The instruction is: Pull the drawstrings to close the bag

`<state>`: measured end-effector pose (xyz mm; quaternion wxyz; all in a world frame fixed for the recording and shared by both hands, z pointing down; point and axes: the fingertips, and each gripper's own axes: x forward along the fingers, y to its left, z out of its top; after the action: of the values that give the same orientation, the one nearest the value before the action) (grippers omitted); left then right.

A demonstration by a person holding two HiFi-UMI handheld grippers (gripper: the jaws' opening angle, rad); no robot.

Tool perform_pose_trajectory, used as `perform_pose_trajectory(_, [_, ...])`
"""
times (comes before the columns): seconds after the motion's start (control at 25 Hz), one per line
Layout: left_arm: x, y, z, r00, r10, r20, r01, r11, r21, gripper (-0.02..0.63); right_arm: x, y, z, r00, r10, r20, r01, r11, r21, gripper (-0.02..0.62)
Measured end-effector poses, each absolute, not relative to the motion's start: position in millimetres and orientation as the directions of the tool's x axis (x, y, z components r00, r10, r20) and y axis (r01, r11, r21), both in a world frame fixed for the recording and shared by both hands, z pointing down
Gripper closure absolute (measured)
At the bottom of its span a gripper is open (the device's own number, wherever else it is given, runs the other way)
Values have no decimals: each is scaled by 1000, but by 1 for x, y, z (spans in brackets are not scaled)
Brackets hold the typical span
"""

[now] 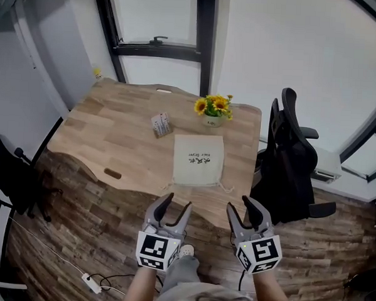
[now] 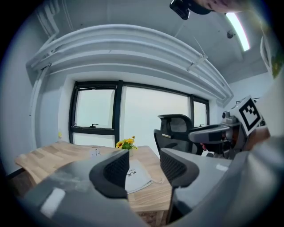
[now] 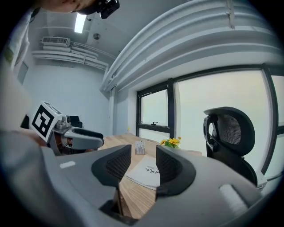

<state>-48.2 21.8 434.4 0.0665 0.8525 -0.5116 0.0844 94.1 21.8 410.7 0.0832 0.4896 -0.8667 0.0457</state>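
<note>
A light wooden desk (image 1: 113, 133) stands under a window, with a black office chair (image 1: 288, 155) at its right side. A person holds two tools short of the desk's near edge, both well apart from anything on it. The left tool (image 1: 176, 204) is open and empty, its pads apart with only the desk showing between them. The right tool (image 1: 241, 206) is the same, open with nothing between its pads.

The step in hand appears to be the reach toward the bag (image 1: 198, 158). This cream cloth bag lies flat near the desk's front edge, its mouth facing the person. The drawstrings (image 1: 226, 187) trail from its two near corners onto the wood. To do this well, each tool probably should come in low and take the cord on its own side. It should pinch cord alone, not bag cloth (thin cord can slip past wide pads). Then both pull outward, evenly.

The bag looks flat; whether it holds anything cannot be told. Behind it, a small pot (image 1: 211, 121) holds yellow sunflowers (image 1: 213, 104). To the left of the pot stands a small printed box (image 1: 161, 124), contents unclear.
</note>
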Motion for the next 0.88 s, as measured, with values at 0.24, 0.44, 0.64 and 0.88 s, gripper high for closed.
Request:
perform_pose_trajectory(0.24, [-67, -2, 458, 493, -813, 311, -855, -518, 1, 316, 86, -1, 425, -511, -825, 240, -847, 532, 26, 387])
perform_pose_trajectory(0.44, [-94, -23, 481, 470, -805, 363, -856, -516, -37, 316, 81, -18, 450, -490, -810, 323, -848, 529, 40, 377])
perform_pose_trajectory(0.64, [-106, -36, 509, 467, -774, 428, -833, -547, -81, 316, 77, -28, 471, -468, -789, 399, -838, 540, 84, 377])
perform_pose_trajectory(0.88, [-117, -48, 538, 491, -717, 496, -794, -602, -85, 316, 79, -39, 501, -436, -755, 491, -826, 552, 115, 371])
